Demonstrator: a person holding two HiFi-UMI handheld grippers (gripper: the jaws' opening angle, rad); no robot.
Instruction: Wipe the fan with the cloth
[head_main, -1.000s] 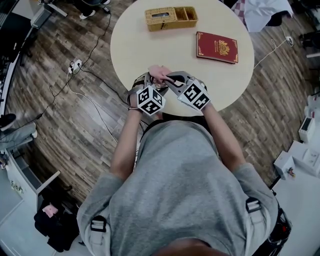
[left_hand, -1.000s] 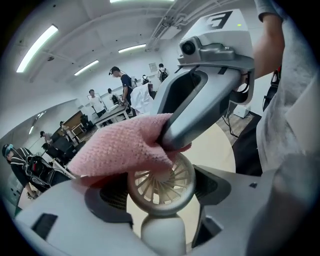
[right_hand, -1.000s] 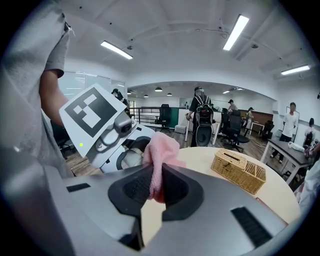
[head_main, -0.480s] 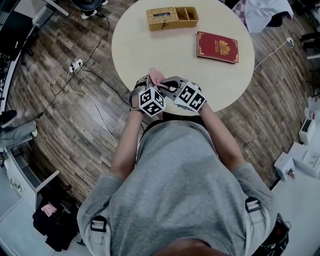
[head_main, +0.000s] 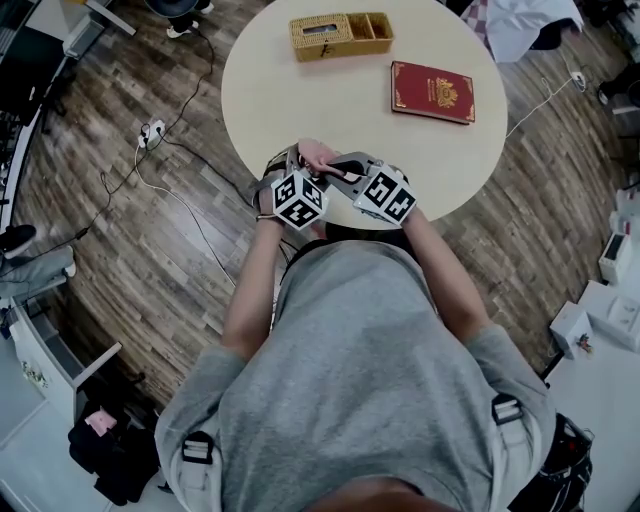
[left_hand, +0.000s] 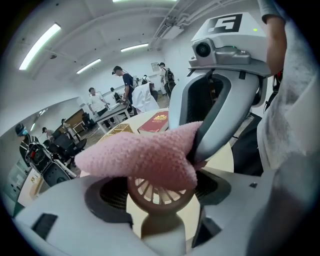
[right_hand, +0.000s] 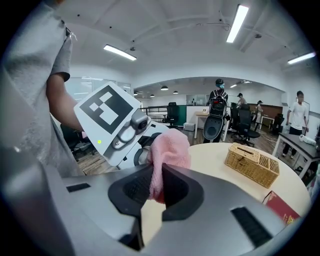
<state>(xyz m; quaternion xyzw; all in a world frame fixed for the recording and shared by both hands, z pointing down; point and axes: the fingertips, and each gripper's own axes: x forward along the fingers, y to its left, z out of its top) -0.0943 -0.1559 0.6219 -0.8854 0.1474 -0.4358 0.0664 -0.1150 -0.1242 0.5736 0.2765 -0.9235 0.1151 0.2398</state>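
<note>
Wiping under way, cloth (left_hand: 142, 160) on fan (left_hand: 157, 189).
Your left claw (left_hand: 159, 201) pinches the fan by its neck to steady it; your right claw (right_hand: 155, 186) clamps the cloth, draped over the grille just ahead.

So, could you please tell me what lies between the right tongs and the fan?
The pink cloth. In the left gripper view, the right tongs pinch it and it covers the upper part of the fan.

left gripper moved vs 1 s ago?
No. The left gripper holds at the same spot on the near edge of the table, same offset from the red book.
</note>
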